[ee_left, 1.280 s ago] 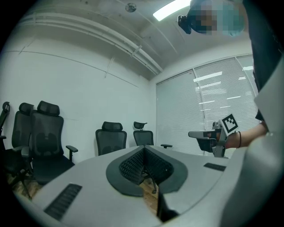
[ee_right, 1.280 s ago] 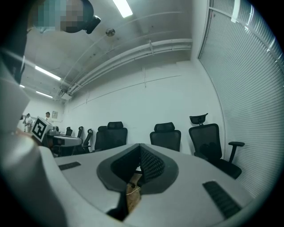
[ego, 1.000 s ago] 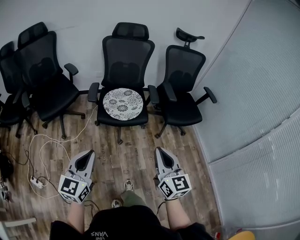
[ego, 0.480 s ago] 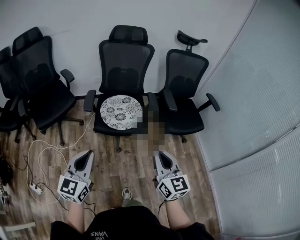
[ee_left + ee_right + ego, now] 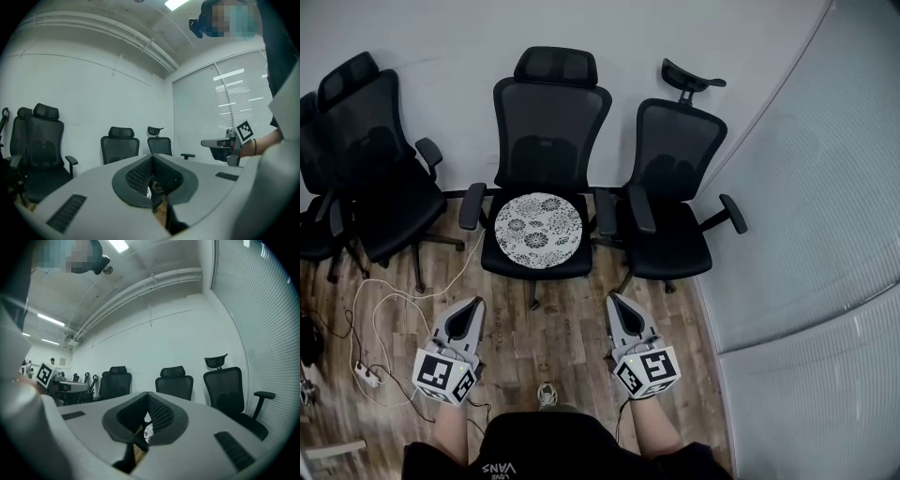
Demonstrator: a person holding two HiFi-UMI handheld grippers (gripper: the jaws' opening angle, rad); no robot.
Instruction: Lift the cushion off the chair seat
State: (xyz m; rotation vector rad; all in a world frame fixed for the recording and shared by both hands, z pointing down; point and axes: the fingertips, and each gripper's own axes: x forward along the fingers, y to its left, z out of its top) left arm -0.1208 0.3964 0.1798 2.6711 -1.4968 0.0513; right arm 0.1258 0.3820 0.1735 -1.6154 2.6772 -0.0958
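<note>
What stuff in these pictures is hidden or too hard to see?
Cushion: in the two gripper views, the shut jaws of the left hand-held gripper and right hand-held gripper hide all but a sliver.
Far-left chair: head view, cut off by the left edge.
Shoe: head view, mostly hidden under the person's body.

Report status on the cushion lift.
Grippers shut, empty: left gripper, right gripper, short of the chair. Patterned cushion flat on its seat, untouched. White cable on the floor, left of the path.
</note>
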